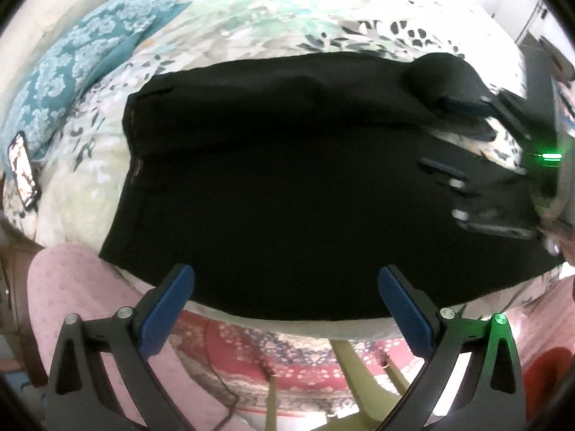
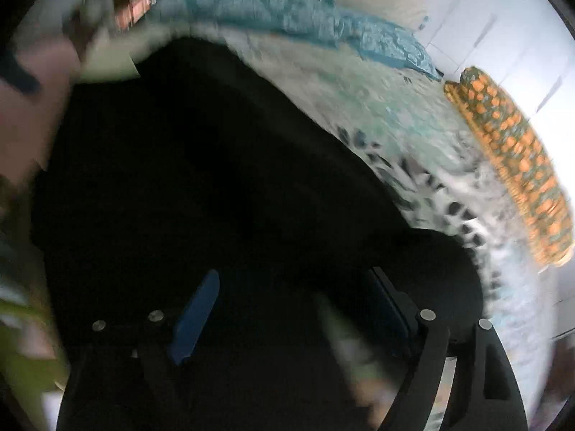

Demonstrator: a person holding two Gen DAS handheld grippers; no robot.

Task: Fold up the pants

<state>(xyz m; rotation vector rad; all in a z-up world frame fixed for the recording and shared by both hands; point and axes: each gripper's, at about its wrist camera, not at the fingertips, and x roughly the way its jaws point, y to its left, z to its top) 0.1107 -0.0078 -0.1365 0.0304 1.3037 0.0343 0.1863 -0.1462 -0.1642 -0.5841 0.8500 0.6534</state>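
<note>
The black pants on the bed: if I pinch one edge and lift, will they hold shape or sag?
The black pants will likely sag: they lie limp across the floral bedspread, with one end already bunched into a soft hump. They probably slide easily when dragged. Both the left gripper and right gripper are open.

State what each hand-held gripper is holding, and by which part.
Nothing is held. The left hand-held gripper stands open above the near edge of the black pants; the right hand-held gripper is open over them, pads clear.

matt black cloth pants [image 1: 287, 179]; soft printed cotton bedsheet [image 1: 269, 18]
</note>
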